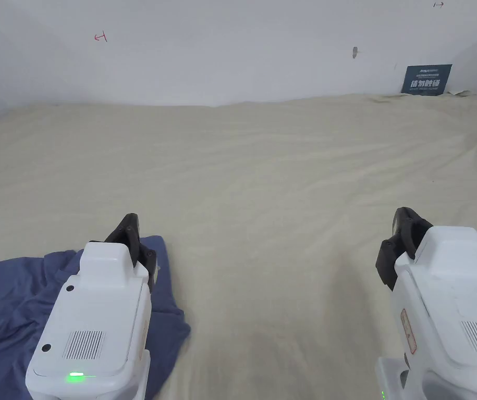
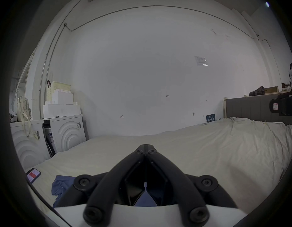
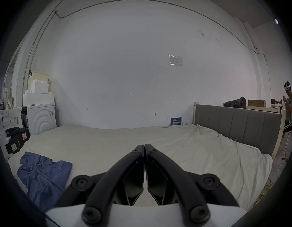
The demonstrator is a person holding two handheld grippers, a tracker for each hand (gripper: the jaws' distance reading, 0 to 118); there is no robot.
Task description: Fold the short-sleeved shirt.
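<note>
Spanning the room below a white wall (image 1: 232, 52), the cream-sheeted bed (image 1: 284, 172) carries a crumpled blue short-sleeved shirt (image 1: 2, 302) at its near left edge, its orientation unreadable. The left hand-held gripper (image 1: 130, 229) hovers over the shirt, jaws pressed together; the right hand-held gripper (image 1: 406, 229), well apart from the shirt, is likewise closed on nothing.

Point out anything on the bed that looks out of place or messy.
The blue shirt lies crumpled in a heap near the bed's left edge, not spread flat. A phone with its screen lit lies on the bed near it. The sheet bunches by the headboard.
</note>
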